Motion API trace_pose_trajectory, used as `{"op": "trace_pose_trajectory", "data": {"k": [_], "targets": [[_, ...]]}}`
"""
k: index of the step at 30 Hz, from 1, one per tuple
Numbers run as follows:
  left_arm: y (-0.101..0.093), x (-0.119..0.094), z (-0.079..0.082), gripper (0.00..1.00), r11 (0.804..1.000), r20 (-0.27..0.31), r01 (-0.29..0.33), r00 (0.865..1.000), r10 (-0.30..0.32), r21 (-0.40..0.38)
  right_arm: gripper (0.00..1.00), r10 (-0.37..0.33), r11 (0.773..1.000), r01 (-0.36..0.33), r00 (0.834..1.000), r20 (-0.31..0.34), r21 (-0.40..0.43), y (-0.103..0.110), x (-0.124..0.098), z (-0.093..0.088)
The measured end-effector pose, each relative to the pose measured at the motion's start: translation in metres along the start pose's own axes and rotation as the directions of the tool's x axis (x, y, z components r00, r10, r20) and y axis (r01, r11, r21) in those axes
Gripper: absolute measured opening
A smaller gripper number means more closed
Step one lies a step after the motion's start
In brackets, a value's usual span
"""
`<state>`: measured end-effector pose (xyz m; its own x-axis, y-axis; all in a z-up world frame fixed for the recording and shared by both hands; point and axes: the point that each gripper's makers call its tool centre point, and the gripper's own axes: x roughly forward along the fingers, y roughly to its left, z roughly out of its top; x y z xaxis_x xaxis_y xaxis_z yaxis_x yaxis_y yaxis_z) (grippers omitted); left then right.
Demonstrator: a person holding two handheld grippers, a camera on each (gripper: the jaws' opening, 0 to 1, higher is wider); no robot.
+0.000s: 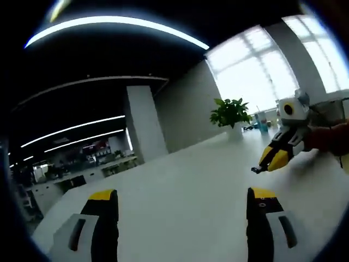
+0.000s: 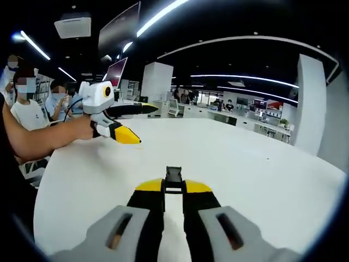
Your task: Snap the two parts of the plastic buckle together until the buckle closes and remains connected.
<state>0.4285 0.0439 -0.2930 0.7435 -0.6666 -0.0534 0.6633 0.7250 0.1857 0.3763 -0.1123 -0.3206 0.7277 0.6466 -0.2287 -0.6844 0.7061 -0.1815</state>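
Broad white bench [image 2: 245, 174], carrying no buckle part in plain sight. Left hand-held gripper [image 1: 182, 210] spread wide and holding nothing, apparently ready to take the mate. Right hand-held gripper [image 2: 173, 192] pressed together, pinching a small black buckle piece [image 2: 174, 178], raised above the bench for joining.

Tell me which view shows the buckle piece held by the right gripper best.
The right gripper view: the black buckle piece sits close and centred, clamped in the right gripper. In the left gripper view it is a tiny dark tip far off.
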Motion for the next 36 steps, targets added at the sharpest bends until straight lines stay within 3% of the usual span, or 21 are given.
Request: {"op": "trace_pose_trajectory", "data": {"k": [2, 5, 8, 10, 19, 27, 36], "targets": [[0.003, 0.0, -0.001, 1.0, 1.0, -0.004, -0.019, 1.0, 0.019, 0.005, 0.09, -0.011, 1.0, 0.011, 1.0, 0.012, 0.016, -0.003, -0.002, 0.002], [0.015, -0.003, 0.003, 1.0, 0.994, 0.014, -0.104, 0.995, 0.103, 0.037, 0.09, -0.033, 0.999, 0.033, 0.999, 0.009, 0.019, -0.007, -0.002, 0.002], [0.018, -0.006, 0.009, 1.0, 0.993, 0.041, -0.113, 0.993, 0.113, 0.016, 0.09, -0.047, 0.999, 0.047, 0.999, 0.008, 0.022, -0.009, -0.003, 0.001], [0.015, -0.004, 0.006, 1.0, 0.996, 0.034, -0.085, 0.996, 0.086, -0.027, 0.09, -0.057, 0.998, 0.056, 0.998, 0.008, 0.026, -0.011, -0.003, 0.001], [0.002, 0.007, -0.012, 1.0, 0.999, -0.038, -0.045, 0.998, 0.045, -0.011, 0.09, -0.096, 0.995, 0.096, 0.995, 0.003, 0.029, -0.021, -0.003, -0.003], [-0.002, 0.007, -0.009, 1.0, 0.998, -0.02, -0.022, 1.0, 0.02, -0.06, 0.09, -0.113, 0.992, 0.113, 0.994, -0.008, 0.047, -0.031, 0.0, -0.005], [-0.001, 0.009, -0.011, 1.0, 0.998, -0.031, -0.019, 0.999, 0.018, -0.057, 0.09, -0.13, 0.99, 0.131, 0.991, -0.027, 0.059, -0.041, 0.006, -0.011]]}}
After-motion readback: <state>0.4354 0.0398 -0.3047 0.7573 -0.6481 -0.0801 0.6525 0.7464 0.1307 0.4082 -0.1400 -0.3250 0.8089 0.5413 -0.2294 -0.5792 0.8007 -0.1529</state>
